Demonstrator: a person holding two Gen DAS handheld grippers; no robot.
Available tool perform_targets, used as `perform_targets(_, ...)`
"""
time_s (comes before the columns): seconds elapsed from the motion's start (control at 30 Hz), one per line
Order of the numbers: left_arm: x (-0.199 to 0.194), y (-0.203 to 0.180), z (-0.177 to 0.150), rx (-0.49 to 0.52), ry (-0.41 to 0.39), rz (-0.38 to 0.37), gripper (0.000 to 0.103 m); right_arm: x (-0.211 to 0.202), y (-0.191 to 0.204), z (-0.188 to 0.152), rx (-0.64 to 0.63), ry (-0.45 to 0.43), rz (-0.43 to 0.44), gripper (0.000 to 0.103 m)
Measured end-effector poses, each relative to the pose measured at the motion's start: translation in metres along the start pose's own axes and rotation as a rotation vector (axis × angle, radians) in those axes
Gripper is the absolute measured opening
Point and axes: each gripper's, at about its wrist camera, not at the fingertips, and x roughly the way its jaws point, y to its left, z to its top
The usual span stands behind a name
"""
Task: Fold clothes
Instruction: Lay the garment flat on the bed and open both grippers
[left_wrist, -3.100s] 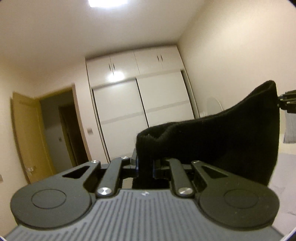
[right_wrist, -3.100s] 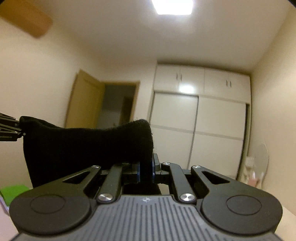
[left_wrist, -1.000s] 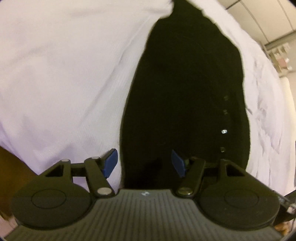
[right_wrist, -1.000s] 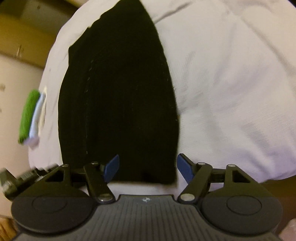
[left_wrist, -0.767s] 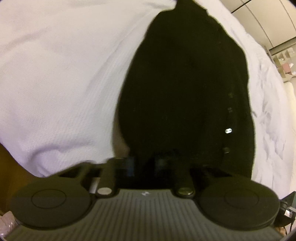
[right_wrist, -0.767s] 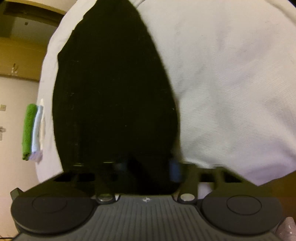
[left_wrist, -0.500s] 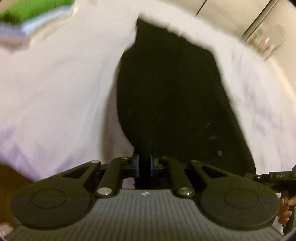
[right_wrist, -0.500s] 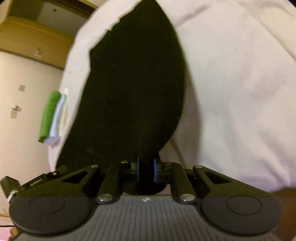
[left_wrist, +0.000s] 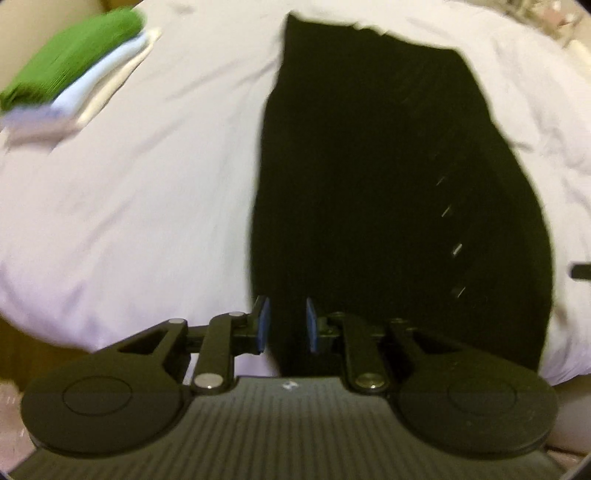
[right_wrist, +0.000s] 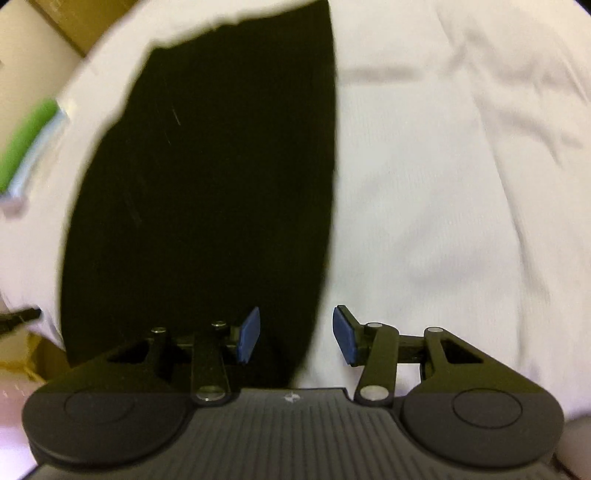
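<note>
The left gripper and right gripper pointed steeply down, jaws opening and gripping nothing; beneath them the black garment lay flat on the white bed, seemingly folded narrow, likely needing another fold; beyond it sat a finished stack of folded clothes.

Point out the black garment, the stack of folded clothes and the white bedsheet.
black garment (left_wrist: 388, 184), left wrist view, middle of the spread fabric.
stack of folded clothes (left_wrist: 70, 62), left wrist view, green top layer.
white bedsheet (right_wrist: 443, 203), right wrist view, bare stretch beside the garment.
</note>
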Motion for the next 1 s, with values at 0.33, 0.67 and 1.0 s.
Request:
perform_targets(0.33,0.097,-0.021,0.034,0.123,0.188,-0.022,0.018,0.083,0.014,0.016,-0.060,0.061,-0.079,0.045)
perform_targets(0.67,0.114,-0.025,0.165,0.206,0.008,-0.175,0.018,0.062,0.020,0.100,-0.024,-0.049,-0.029,0.043)
perform_targets(1.0,0.163,-0.011,0.311,0.234,-0.052,-0.237,0.036,0.080,-0.019,0.187,-0.029,-0.048,0.005,0.046)
